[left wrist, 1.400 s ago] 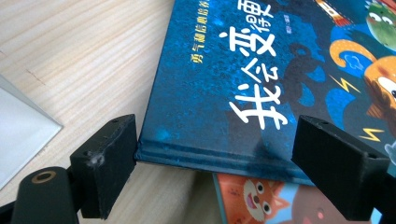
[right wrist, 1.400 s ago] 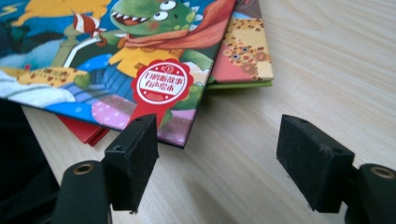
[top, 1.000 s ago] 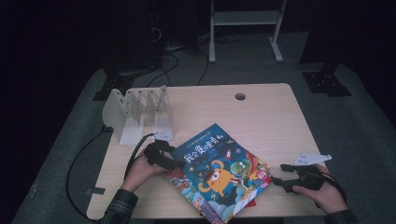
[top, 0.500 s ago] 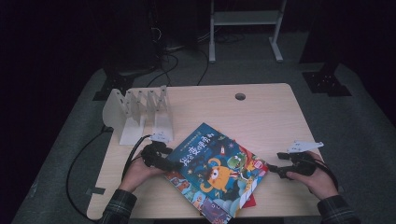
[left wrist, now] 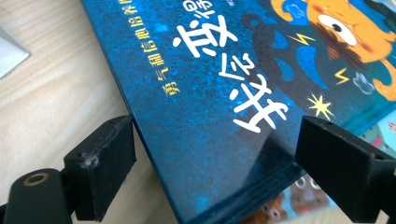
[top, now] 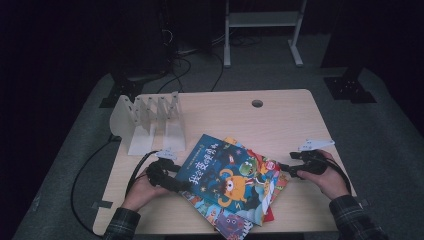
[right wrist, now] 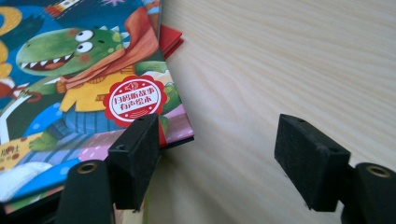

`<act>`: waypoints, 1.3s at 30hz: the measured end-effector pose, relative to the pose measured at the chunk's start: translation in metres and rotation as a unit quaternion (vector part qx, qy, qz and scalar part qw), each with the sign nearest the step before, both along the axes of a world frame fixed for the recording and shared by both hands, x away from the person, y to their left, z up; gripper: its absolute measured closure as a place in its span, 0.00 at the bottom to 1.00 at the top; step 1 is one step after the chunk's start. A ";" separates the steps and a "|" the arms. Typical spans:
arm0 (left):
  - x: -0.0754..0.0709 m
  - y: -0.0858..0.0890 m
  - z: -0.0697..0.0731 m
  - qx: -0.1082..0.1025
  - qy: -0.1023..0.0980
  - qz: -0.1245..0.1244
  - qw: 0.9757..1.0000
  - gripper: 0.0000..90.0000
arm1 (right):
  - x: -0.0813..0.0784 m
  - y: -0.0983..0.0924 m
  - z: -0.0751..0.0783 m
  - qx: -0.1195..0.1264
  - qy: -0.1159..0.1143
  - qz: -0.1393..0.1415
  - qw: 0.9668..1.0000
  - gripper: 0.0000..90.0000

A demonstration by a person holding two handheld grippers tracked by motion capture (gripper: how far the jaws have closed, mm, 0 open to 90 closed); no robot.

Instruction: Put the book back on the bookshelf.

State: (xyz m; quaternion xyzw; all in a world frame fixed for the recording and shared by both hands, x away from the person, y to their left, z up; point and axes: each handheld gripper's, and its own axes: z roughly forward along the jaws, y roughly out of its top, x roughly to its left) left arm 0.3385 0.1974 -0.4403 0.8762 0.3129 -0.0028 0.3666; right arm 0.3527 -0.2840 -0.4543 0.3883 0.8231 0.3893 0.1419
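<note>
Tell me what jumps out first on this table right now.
A stack of bright picture books lies askew at the near middle of the table, the blue monster book on top. The left gripper straddles that book's corner, and the right gripper stands open at the stack's right edge. A white slotted rack stands at the far left.

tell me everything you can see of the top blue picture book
The glossy dark-blue picture book has white Chinese title lettering, an orange monster and a green dinosaur on its cover. It lies closed and flat, skewed, atop a stack of other picture books on the pale wooden table. The left gripper straddles its corner with open jaws.
</note>
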 end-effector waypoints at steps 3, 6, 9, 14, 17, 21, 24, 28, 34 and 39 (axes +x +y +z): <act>0.001 0.003 -0.001 -0.010 -0.007 0.011 1.000 0.12 | 0.008 0.006 0.000 0.002 0.002 -0.001 1.000 0.34; 0.007 0.007 -0.001 -0.032 -0.015 0.032 0.999 0.12 | 0.015 0.011 -0.001 0.004 0.001 -0.001 1.000 0.34; 0.014 0.007 -0.003 -0.043 -0.010 0.036 0.998 0.12 | 0.021 0.016 -0.001 0.007 0.000 -0.001 1.000 0.35; 0.019 0.004 -0.007 -0.027 -0.009 0.043 0.999 0.09 | 0.029 0.026 -0.002 0.004 -0.002 0.002 1.000 0.35; 0.021 0.007 -0.008 -0.025 -0.004 0.046 0.999 0.09 | 0.034 0.031 -0.002 0.005 -0.003 0.001 1.000 0.35; 0.023 0.010 -0.010 -0.028 0.008 0.053 0.998 0.07 | 0.037 0.036 -0.003 0.005 -0.006 0.000 1.000 0.36; 0.023 0.012 -0.012 -0.037 0.022 0.052 0.998 0.05 | 0.038 0.040 -0.002 0.004 -0.008 -0.002 1.000 0.39; 0.021 0.013 -0.015 -0.044 0.036 0.040 0.998 0.04 | 0.037 0.045 -0.003 0.000 -0.002 0.008 1.000 0.38; 0.016 0.017 -0.016 -0.046 0.045 0.036 0.997 0.03 | 0.034 0.051 -0.002 -0.004 -0.003 0.020 1.000 0.39; 0.015 0.017 -0.016 -0.046 0.045 0.035 0.997 0.03 | 0.029 0.053 0.003 0.004 -0.001 0.037 0.999 0.35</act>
